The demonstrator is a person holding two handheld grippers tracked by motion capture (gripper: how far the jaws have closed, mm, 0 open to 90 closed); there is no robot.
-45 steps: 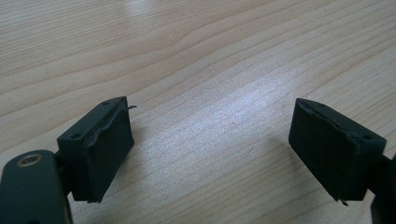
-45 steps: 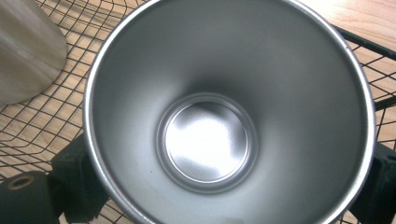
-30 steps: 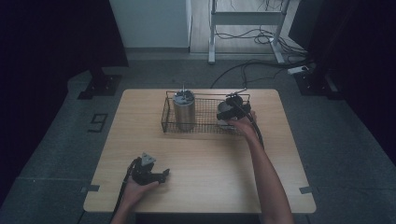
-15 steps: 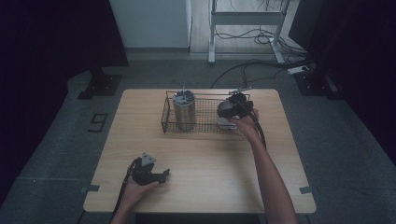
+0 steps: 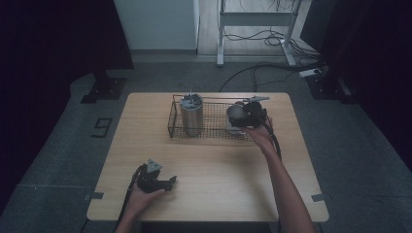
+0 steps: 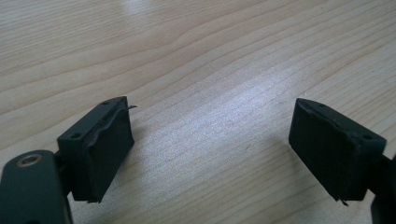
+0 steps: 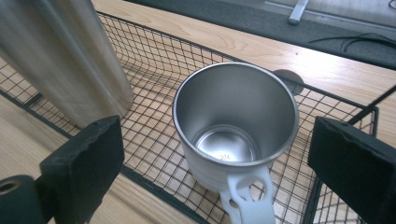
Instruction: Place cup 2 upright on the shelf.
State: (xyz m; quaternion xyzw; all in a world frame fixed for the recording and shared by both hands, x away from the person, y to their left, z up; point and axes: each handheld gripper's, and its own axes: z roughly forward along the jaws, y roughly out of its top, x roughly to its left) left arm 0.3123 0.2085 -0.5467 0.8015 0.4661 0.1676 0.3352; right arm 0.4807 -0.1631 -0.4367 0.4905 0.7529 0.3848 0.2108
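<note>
Right gripper (image 7: 219, 168) — jaws just closing, wide of the steel mug (image 7: 236, 126) standing in the black wire basket (image 7: 154, 135) — risks tipping it by its white handle (image 7: 250, 203); left gripper (image 6: 210, 149) rests half-open, empty.

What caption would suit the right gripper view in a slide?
Open right gripper poised over a steel mug standing upright in a wire basket beside a tall metal canister.

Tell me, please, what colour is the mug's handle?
White, on a silvery steel mug; the handle shows best in the right gripper view.
</note>
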